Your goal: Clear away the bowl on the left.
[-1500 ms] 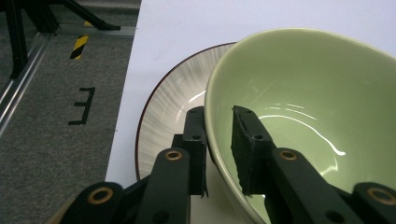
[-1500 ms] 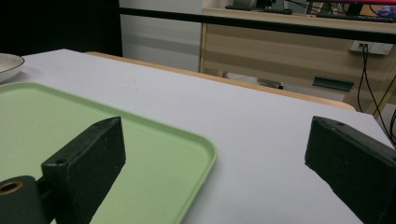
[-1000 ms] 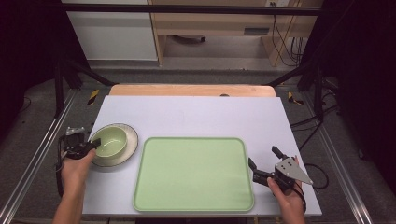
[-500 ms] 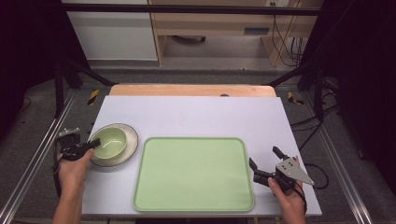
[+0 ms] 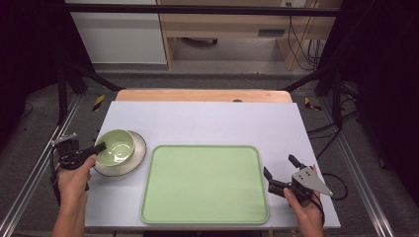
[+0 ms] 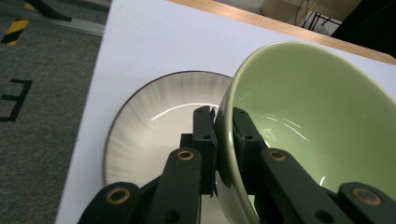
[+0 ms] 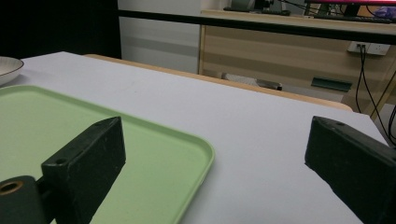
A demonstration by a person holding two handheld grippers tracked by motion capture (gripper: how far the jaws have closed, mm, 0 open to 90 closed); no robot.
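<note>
Green bowl (image 5: pixel 118 146) sits on a white plate (image 5: pixel 136 157) w/ a dark rim, at the left of the white worktop (image 5: pixel 207 121), just beside the green tray (image 5: pixel 205 182). We see the left gripper (image 5: pixel 99 147) clamped on the bowl's near-left rim; in the left gripper view its fingers (image 6: pixel 204 140) pinch the wall, one outside, one inside, and the bowl (image 6: pixel 317 126) looks tilted over the plate (image 6: pixel 159 126). Can't tell whether its base touches the plate. Right gripper (image 5: pixel 279 170) is at the tray's right edge, low over the worktop, fingers (image 7: pixel 88 158) spread wide apart w/ nothing between them; tray corner (image 7: pixel 187 154) lies betw. them in the right gripper view.
</note>
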